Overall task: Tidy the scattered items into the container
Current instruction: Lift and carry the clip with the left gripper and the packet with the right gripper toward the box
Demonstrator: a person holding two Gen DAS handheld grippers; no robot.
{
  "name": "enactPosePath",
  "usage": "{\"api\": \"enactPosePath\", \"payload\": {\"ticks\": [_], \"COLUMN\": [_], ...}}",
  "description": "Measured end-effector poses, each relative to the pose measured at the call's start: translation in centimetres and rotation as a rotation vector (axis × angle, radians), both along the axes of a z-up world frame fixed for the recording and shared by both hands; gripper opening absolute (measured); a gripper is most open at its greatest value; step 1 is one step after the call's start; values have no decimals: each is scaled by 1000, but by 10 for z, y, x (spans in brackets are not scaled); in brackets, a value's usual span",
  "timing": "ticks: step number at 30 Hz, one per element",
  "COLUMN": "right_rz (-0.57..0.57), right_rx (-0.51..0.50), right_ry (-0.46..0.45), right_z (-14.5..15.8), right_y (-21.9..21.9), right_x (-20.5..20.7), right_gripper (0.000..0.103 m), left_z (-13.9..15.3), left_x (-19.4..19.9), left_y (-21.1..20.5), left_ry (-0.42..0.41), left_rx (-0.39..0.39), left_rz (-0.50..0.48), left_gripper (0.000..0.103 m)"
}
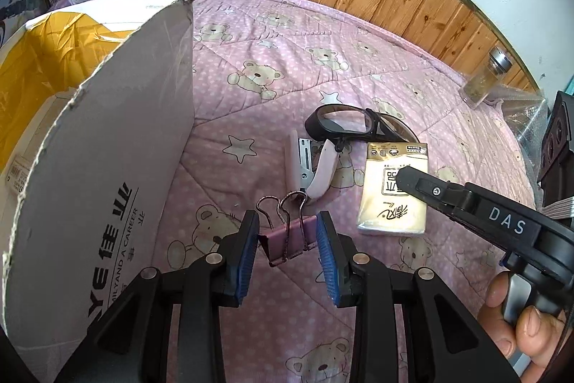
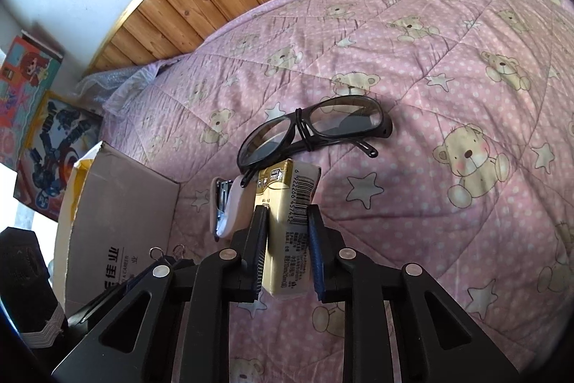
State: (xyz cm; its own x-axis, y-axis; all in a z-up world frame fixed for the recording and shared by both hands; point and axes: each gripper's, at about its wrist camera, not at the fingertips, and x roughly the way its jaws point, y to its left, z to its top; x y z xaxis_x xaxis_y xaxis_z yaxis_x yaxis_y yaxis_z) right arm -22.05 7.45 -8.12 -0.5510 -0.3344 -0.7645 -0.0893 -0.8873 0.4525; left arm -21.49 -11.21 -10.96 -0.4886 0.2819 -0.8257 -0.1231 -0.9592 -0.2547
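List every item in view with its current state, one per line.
Left gripper: jaws around the binder clip, pads not clearly touching.
Right gripper: closing on the tissue pack.
Tissue pack: flat on the quilt, sealed.
Stapler: swung open, on the quilt.
Goggles: folded, lying beside the pack.
Box: open, flap up.
Jar: upright, capped.

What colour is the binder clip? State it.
Pink binder clip with silver wire handles; clearest in the left wrist view.

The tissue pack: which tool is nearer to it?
Right. The right tool has the tissue pack between its fingers; the left tool is beside it, around the binder clip.
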Motion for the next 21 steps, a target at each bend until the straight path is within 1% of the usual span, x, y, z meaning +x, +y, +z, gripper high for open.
{"api": "enactPosePath", "payload": {"ticks": [2,7,13,21], "right_rz": [-7,-22,-53,-92], "right_rx": [-2,-1,-2,-1], "right_ry": [3,8,-1,8], "right_z": [5,16,23,34], "right_y": [1,3,-1,-2], "right_x": [10,39,87,147], "right_gripper": [22,22,22,22], "left_z": [4,20,39,58], "left_x": [3,20,48,87], "left_y": [0,0,-1,-7], "left_ry": [-3,18,41,62], "left_rx": [7,19,45,59], "left_rz": [-6,-28,-61,-105], "left_gripper": [34,34,34,34]}}
